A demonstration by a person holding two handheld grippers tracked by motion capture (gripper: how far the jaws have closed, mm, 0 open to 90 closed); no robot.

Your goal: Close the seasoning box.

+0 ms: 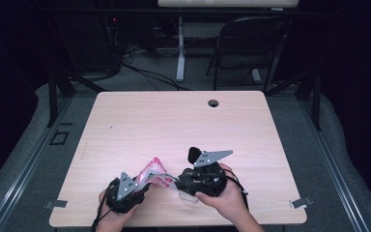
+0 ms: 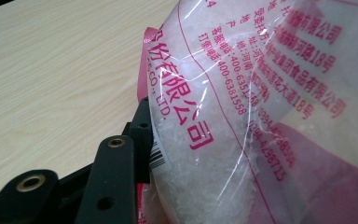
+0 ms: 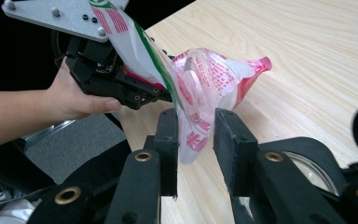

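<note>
Bag [image 1: 155, 175] between both grippers, near table's [image 1: 174, 125] front edge — apparently lifted.

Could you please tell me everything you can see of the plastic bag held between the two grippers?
The clear plastic bag with pink print holds white crystals and shows a barcode and a pink sealed edge. It hangs above the light wooden table. The left gripper clamps it; its loose corner lies between the right gripper jaws, which stand apart.

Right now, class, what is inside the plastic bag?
The bag holds white crystal-like grains, seen through its clear film in the left gripper view. Red print covers part of them, so how full it is cannot be told.
</note>
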